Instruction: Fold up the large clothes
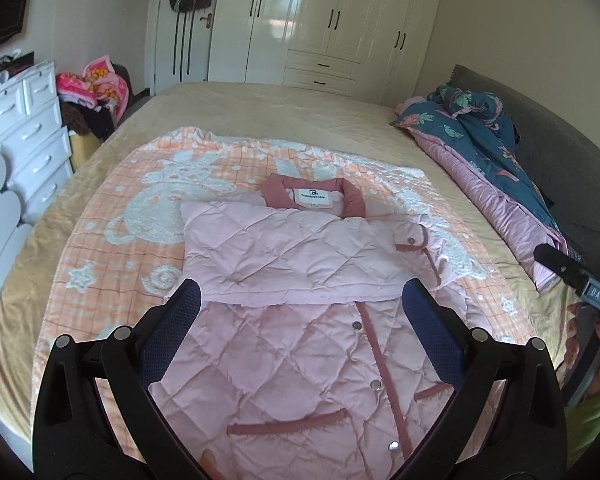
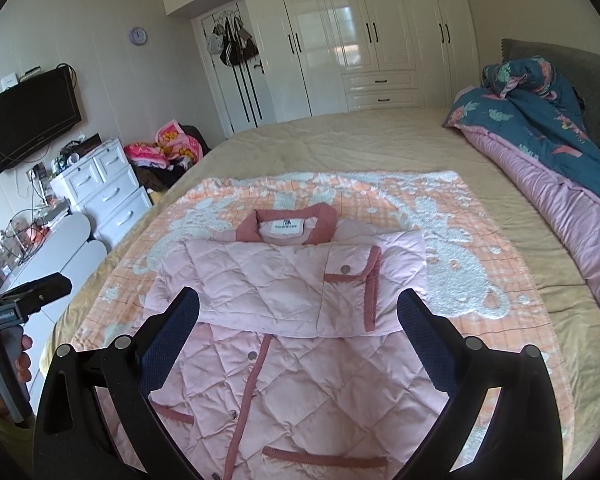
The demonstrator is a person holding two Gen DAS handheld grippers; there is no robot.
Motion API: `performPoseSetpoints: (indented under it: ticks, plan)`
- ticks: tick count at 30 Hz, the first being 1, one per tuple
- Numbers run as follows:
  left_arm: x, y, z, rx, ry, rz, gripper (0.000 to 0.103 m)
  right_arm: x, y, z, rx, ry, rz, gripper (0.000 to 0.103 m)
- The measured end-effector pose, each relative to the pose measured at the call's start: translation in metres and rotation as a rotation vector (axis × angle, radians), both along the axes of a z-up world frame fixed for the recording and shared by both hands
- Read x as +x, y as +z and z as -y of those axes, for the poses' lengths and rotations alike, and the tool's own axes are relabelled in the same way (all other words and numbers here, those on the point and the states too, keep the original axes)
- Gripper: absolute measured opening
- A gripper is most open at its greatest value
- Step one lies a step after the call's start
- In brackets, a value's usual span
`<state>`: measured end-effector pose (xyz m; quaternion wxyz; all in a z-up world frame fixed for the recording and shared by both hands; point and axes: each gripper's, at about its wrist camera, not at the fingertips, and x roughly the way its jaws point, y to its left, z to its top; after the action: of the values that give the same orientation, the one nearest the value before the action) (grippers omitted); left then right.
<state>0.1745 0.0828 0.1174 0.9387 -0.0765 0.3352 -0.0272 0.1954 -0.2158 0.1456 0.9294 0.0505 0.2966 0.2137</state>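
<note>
Jaws: left gripper [image 1: 300, 300] and right gripper [image 2: 298, 312] both wide, holding nothing.
Risk: the puffy pink jacket [image 1: 296, 264] could slide open if only one layer is pinched.

Orange-and-white checked blanket [image 2: 440, 216] spread on tan bedspread [image 2: 360, 140]. Teal floral quilt [image 2: 540, 120] bunched by grey headboard [image 2: 560, 60]. White wardrobe [image 2: 360, 28], white drawer chest [image 2: 108, 188], wall-mounted TV [image 2: 30, 116], handbags [image 2: 236, 46] hanging on door, purple clock [image 2: 138, 35].

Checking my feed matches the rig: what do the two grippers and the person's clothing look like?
Both the left gripper and right gripper have black frames with silver rivets and navy textured fingers. A yellow-green sleeve shows. The right tool's body carries a white-lettered label.
</note>
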Motion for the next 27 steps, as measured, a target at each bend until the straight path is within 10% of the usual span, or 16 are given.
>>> performPoseSetpoints:
  ticks: [27]
  plan:
    - [-0.082, -0.019, 0.024, 0.042, 0.031, 0.011, 0.094, -0.076, -0.017, 0.057, -0.03, -0.029, -0.015, 0.099]
